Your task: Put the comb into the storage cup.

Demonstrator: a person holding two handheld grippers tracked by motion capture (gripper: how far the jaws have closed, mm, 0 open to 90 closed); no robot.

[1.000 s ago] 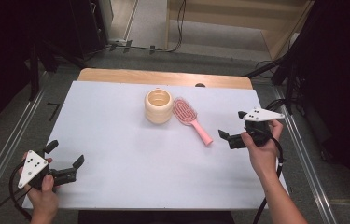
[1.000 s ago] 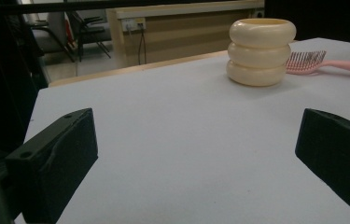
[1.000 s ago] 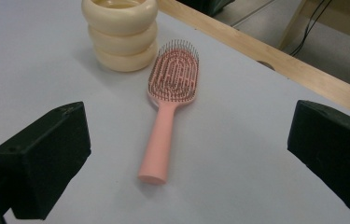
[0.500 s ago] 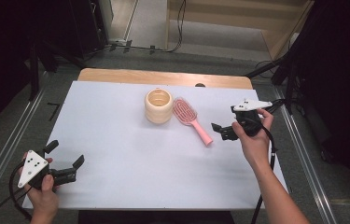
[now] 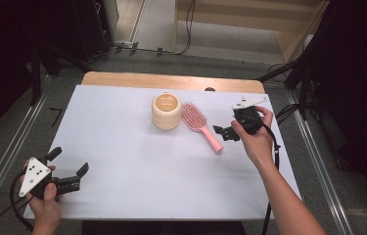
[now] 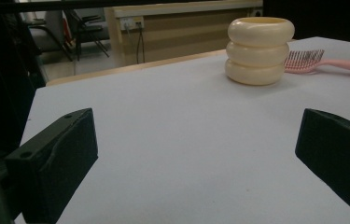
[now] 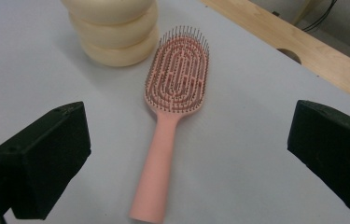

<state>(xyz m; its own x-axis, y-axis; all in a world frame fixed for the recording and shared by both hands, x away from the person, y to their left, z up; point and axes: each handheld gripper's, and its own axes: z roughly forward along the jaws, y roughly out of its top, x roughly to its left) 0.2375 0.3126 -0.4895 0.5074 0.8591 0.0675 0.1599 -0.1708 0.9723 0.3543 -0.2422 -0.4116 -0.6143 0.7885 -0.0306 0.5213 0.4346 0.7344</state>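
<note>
Hovering right gripper (image 5: 223, 131) beside pink hairbrush (image 5: 199, 124), handle end cropped (right gripper view)

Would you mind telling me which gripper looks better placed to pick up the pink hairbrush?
The right gripper. It hovers open just off the pink hairbrush's handle, which lies between its jaws in its own view. The left gripper sits at the table's near left corner, far from the brush.

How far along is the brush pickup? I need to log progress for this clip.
Done: the right tool is lined up over the pink hairbrush, jaws wide open on either side of its handle. In hand: nothing is gripped; the brush lies flat on the table beside the cream ringed cup. Left: closing and lifting. The left tool rests open near the table's front corner.
</note>
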